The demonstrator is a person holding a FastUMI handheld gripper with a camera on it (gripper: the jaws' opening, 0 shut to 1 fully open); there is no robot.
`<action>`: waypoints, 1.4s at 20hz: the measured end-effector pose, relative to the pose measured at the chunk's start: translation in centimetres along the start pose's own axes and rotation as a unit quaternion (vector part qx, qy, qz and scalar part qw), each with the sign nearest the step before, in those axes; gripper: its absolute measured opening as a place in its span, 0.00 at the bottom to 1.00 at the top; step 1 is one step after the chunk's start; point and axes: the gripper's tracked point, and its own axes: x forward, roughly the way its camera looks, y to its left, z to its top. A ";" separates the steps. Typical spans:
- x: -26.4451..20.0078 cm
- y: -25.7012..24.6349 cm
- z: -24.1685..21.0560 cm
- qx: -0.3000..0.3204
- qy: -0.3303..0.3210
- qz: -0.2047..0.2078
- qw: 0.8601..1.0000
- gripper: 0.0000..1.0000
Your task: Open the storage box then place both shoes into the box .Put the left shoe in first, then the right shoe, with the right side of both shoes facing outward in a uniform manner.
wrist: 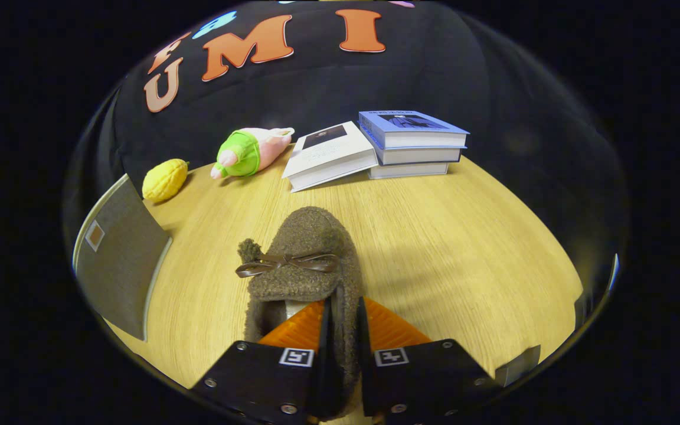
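The fingers (340, 330) are close together and pinch the right side wall of a brown shoe (301, 265); one finger is inside the shoe and the other is outside it. The shoe is soft and fuzzy, like a slipper, with a round toe that points away from the fingers. A thin, shiny brown bow (287, 263) lies across its top. The shoe sits on a light wood tabletop (464, 248) with fine straight lines in it.

To the left of the shoe is the storage box (118, 260). It looks like grey cloth with a pale edge, and it has a small square tag that is too small to read.

Beyond the shoe, at the far edge of the tabletop, is a stack of three books (414, 144). The top one has a blue cover. A white book (328, 154) leans on the left side of the stack. There is writing on the book covers, but it is too small to read.

Farther left of the white book lies a soft plush toy (248, 152), pink and green. Left of that is a bumpy yellow thing shaped like a lemon (164, 179).
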 end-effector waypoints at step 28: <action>-15.7 25.9 12.4 0.084 -0.107 0.129 0.982 0.00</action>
